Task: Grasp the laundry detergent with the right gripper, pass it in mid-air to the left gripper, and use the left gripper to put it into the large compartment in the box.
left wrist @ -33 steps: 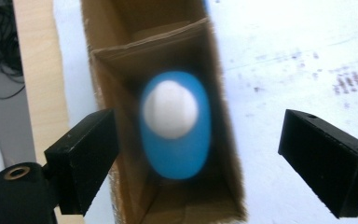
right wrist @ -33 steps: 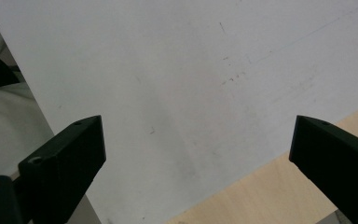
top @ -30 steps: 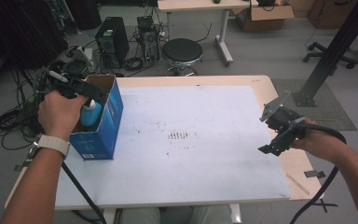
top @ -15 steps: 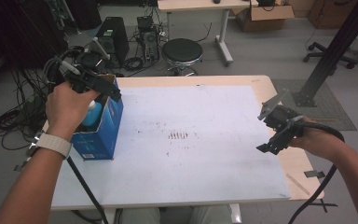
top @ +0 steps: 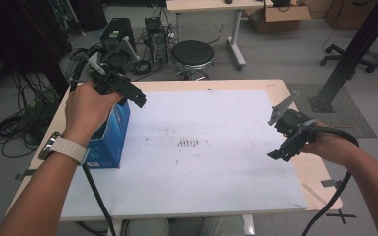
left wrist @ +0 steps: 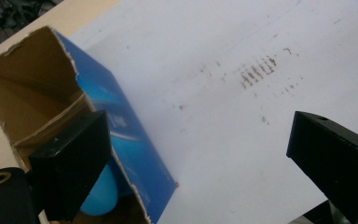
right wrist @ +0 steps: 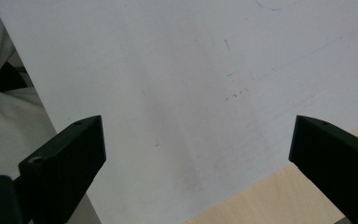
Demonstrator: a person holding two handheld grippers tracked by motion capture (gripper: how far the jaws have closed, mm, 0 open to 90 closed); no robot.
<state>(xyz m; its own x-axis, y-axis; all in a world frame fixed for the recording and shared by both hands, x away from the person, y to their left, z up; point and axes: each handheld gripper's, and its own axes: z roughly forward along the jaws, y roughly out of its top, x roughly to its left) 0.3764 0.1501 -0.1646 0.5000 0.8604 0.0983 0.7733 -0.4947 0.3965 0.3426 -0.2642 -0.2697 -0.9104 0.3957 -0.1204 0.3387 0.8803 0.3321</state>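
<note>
Cardboard, glossy blue outside and raw brown inside, is forming the box (top: 109,140), which is standing upright at the left edge of the sheet (top: 202,147), its long axis vertical and its torn, ragged mouth facing up. In the left gripper view the box (left wrist: 121,135) is showing a smooth, rounded light-blue thing (left wrist: 98,193) lying deep inside, its full shape hidden by the wall and one jaw. Above the box's right rim the left gripper (top: 130,94) is hanging, hard black plastic with blocky ridged pads; its jaws have just been opening and are now standing wide apart with nothing between them. Right of the box, the sheet is lying flat and matte white over the pale wood table (top: 320,172), with a row of short brownish scuffs (top: 188,142) near its middle. Well right of the box, by the sheet's right edge, the right gripper (top: 286,147) is carrying a grey three-cornered plate, and its black jaws are spread wide over bare sheet (right wrist: 191,93), clasping nothing.
</note>
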